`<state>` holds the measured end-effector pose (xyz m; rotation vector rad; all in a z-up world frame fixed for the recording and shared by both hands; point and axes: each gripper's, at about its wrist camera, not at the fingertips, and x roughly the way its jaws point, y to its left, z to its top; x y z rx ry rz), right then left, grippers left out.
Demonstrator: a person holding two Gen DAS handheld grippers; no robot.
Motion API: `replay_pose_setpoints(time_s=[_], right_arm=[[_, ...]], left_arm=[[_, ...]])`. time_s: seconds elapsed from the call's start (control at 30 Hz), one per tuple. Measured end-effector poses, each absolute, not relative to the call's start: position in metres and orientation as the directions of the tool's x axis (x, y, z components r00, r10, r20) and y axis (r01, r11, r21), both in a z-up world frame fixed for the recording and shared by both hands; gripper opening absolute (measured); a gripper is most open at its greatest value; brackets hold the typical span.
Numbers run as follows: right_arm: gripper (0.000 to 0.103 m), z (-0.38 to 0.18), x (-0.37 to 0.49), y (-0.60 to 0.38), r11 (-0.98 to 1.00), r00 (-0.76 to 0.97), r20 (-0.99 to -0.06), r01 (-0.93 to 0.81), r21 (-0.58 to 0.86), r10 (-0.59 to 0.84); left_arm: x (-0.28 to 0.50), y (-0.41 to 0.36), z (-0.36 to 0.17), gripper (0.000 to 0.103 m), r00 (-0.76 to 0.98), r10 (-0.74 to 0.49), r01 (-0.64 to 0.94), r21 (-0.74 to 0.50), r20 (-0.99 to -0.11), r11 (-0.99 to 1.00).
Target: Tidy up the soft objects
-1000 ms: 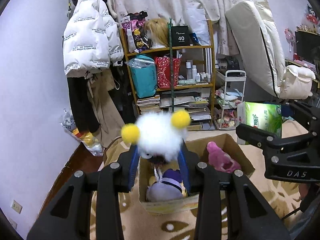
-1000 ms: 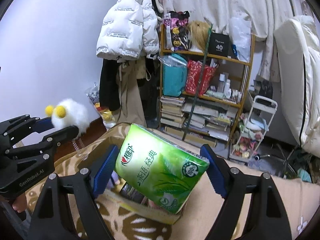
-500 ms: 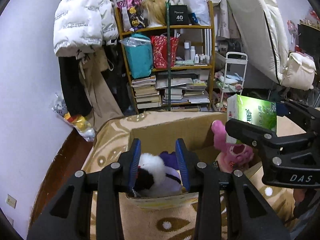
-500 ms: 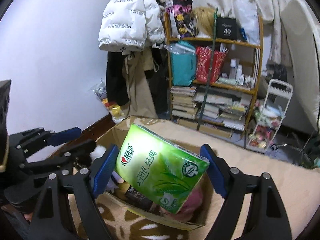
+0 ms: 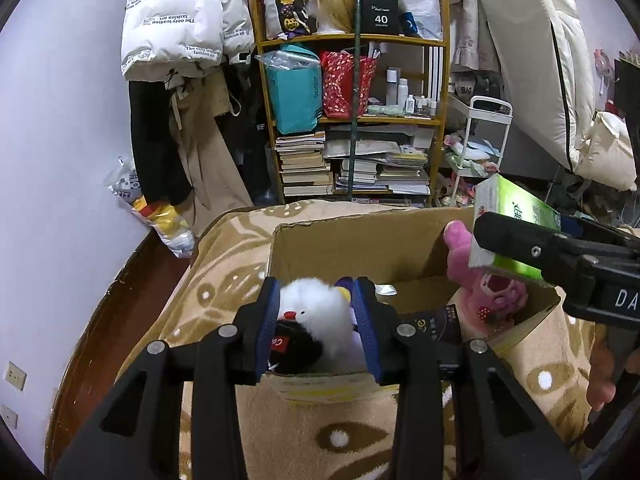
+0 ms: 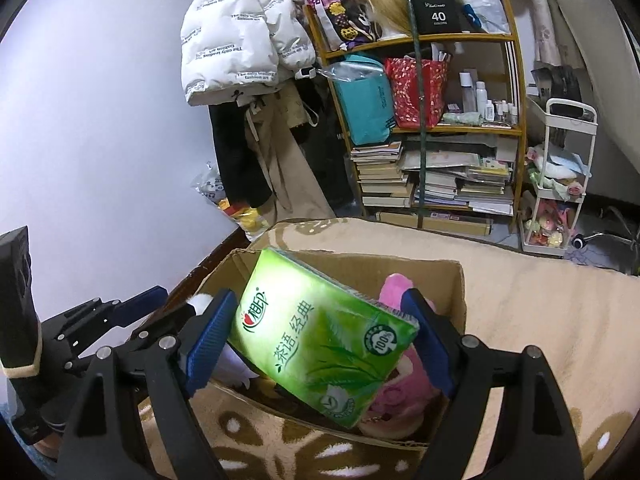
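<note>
Low in the centre of the left wrist view, left gripper [image 5: 316, 320] sits at the near edge of the cardboard box [image 5: 360, 236], its blue pads set narrowly either side of the white fluffy toy [image 5: 316, 316]. Whether they press the toy or merely flank it, cannot tell. Toy lies inside the box, against the near wall, over something black with a red label. Pink plush [image 5: 492, 292] at the right of the box interior, one arm raised against the far wall.

Right gripper [image 6: 320, 332], lower centre of its own view, clamps the green tissue pack [image 6: 320, 340] between wide-set blue pads; pack tilted, lower corner toward the camera, hanging over the box opening with the pink plush [image 6: 400, 384] beneath it.

Box stands on the beige patterned blanket [image 5: 320, 432]. Wooden shelf unit [image 5: 352, 120] with stacked books upper centre; white puffer jacket [image 5: 176, 16] hangs upper left.
</note>
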<state>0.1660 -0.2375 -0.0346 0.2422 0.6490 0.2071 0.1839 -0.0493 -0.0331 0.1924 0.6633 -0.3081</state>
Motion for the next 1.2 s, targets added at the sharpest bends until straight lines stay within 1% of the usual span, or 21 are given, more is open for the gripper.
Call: replay_pose_setpoints(time_s=[0.1, 0.2, 0.37, 0.47, 0.5, 0.67, 0.73, 0.8, 0.87, 0.93, 1.0, 1.2], right_arm=[[0.089, -0.036, 0.168, -0.236, 0.952, 0.775, -0.573, -0.118, 0.282, 0.265], [0.095, -0.036, 0.171, -0.235, 0.954, 0.769, -0.583, -0.115, 0.277, 0.262], [0.095, -0.036, 0.171, -0.236, 0.959, 0.770, -0.589, -0.105, 0.263, 0.245], [0.095, -0.034, 0.168, -0.238, 0.966, 0.777, -0.590, -0.084, 0.245, 0.218], [0.096, -0.033, 0.165, -0.240, 0.972, 0.790, -0.585, -0.061, 0.227, 0.186], [0.099, -0.027, 0.154, -0.244, 0.983, 0.800, -0.584, -0.033, 0.178, 0.133], [0.101, -0.023, 0.147, -0.244, 0.986, 0.808, -0.578, -0.028, 0.162, 0.118], [0.103, -0.018, 0.138, -0.245, 0.988, 0.815, -0.569, -0.029, 0.155, 0.113], [0.103, -0.012, 0.129, -0.247, 0.988, 0.824, -0.557, -0.024, 0.150, 0.104], [0.103, -0.007, 0.122, -0.249, 0.988, 0.828, -0.551, -0.020, 0.153, 0.102], [0.103, -0.002, 0.112, -0.252, 0.987, 0.831, -0.548, -0.010, 0.159, 0.097], [0.103, 0.011, 0.086, -0.259, 0.984, 0.842, -0.533, 0.017, 0.177, 0.081]], left_arm=[[0.184, -0.049, -0.035, 0.040, 0.744, -0.209, 0.335, 0.084, -0.634, 0.938], [0.184, -0.047, -0.036, 0.046, 0.741, -0.205, 0.329, 0.081, -0.639, 0.941], [0.185, -0.044, -0.035, 0.048, 0.744, -0.192, 0.307, 0.072, -0.640, 0.949], [0.182, -0.044, -0.032, 0.053, 0.758, -0.176, 0.300, 0.096, -0.628, 0.949], [0.180, -0.044, -0.031, 0.056, 0.763, -0.169, 0.297, 0.106, -0.624, 0.949], [0.172, -0.041, -0.023, 0.062, 0.768, -0.165, 0.291, 0.107, -0.619, 0.951], [0.167, -0.039, -0.019, 0.071, 0.766, -0.170, 0.287, 0.093, -0.619, 0.953], [0.161, -0.038, -0.015, 0.075, 0.774, -0.171, 0.284, 0.093, -0.610, 0.954], [0.153, -0.038, -0.008, 0.077, 0.785, -0.165, 0.284, 0.109, -0.597, 0.953], [0.144, -0.038, -0.002, 0.086, 0.795, -0.160, 0.281, 0.122, -0.584, 0.952], [0.136, -0.036, 0.004, 0.091, 0.807, -0.156, 0.268, 0.118, -0.569, 0.956], [0.115, -0.028, 0.020, 0.099, 0.827, -0.142, 0.230, 0.098, -0.544, 0.968]])
